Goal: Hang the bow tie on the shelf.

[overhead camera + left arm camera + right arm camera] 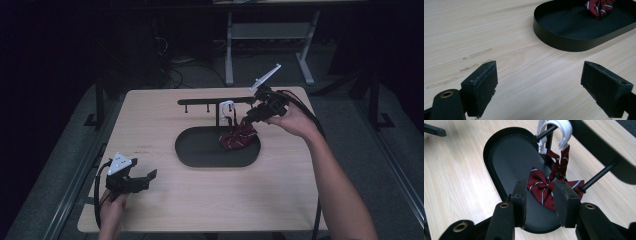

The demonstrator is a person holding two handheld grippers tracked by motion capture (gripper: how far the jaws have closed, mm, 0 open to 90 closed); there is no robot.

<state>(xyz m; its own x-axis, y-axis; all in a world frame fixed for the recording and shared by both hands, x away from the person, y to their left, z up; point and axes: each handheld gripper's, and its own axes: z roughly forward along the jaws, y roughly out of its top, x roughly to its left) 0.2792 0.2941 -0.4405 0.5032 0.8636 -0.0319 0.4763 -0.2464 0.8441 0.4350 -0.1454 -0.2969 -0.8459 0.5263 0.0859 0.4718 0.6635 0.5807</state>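
Observation:
A dark red striped bow tie (237,137) rests on the right end of a black oval tray (200,150). Its strap runs up to a white hook (226,107) that hangs on a peg of the black rack (210,102). My right gripper (248,119) points down at the tie from the right. In the right gripper view its jaws (541,202) stand apart just short of the bow tie (541,187), pressing nothing, below the white hook (559,127). My left gripper (145,177) lies low at the front left, open and empty (541,87), facing the tray (574,42).
The light wooden table (165,120) has bare room left of and in front of the tray. The rack's bar with its pegs stands right behind the tray. Beyond the far edge, desk legs (229,50) and cables sit in the dark.

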